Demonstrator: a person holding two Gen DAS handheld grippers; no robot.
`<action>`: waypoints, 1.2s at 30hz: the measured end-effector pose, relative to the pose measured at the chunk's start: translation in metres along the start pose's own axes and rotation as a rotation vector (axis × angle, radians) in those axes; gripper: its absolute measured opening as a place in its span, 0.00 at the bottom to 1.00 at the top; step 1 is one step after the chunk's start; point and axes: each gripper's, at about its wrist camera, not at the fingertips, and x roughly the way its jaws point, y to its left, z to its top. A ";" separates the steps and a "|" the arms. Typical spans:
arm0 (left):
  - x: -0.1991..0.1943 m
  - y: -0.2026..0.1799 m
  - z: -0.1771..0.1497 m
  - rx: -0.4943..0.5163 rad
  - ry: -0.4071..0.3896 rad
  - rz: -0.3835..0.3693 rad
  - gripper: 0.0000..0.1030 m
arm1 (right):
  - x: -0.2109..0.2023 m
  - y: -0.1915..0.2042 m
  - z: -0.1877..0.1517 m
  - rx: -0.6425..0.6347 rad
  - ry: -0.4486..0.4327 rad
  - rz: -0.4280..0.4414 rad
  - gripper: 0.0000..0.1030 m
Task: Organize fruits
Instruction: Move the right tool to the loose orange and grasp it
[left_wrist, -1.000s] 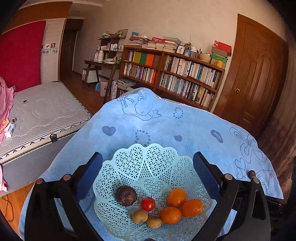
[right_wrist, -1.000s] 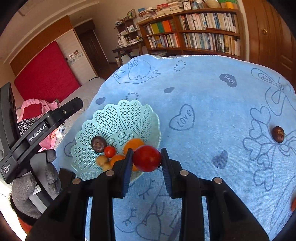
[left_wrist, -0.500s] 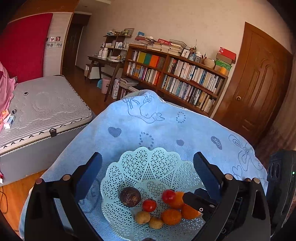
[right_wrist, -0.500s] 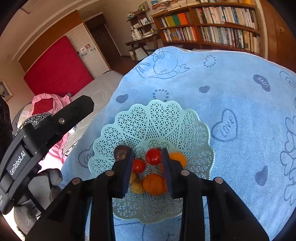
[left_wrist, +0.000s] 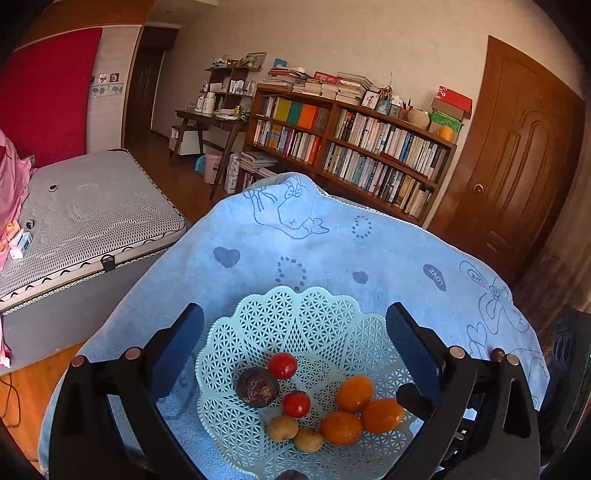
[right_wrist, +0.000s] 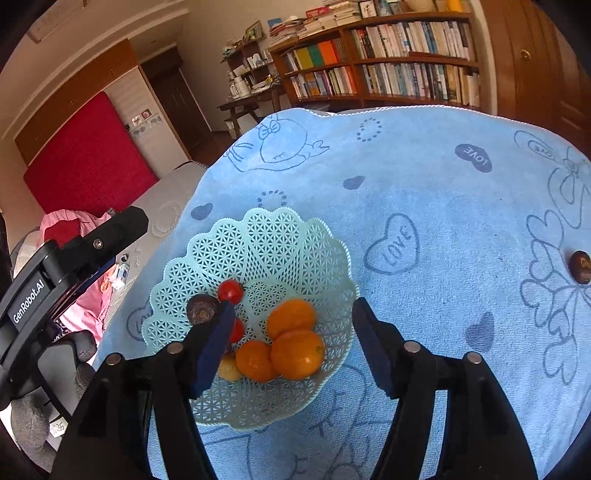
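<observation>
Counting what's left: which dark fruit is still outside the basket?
The dark fruit lying alone on the blue cloth, far right. The other dark one sits inside the basket.

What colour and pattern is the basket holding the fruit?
Pale mint green basket with an openwork lattice and scalloped rim; clearest in the right wrist view.

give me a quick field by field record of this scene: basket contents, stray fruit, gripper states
surface: blue towel with heart and cartoon prints
container: pale green lattice basket
in basket: two red tomatoes, three oranges, one dark round fruit, two small tan fruits
outside basket: one dark brown fruit on the towel, far right
left gripper: open, empty, over the basket
right gripper: open, empty, over the basket's near side
</observation>
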 end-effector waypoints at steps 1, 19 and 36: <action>0.000 -0.001 -0.001 0.003 0.003 -0.001 0.97 | -0.002 -0.002 0.000 -0.002 -0.008 -0.011 0.68; -0.001 -0.047 -0.018 0.145 0.011 -0.001 0.97 | -0.040 -0.067 -0.027 0.055 -0.056 -0.187 0.78; -0.001 -0.102 -0.051 0.294 0.041 -0.063 0.97 | -0.093 -0.140 -0.060 0.132 -0.092 -0.349 0.78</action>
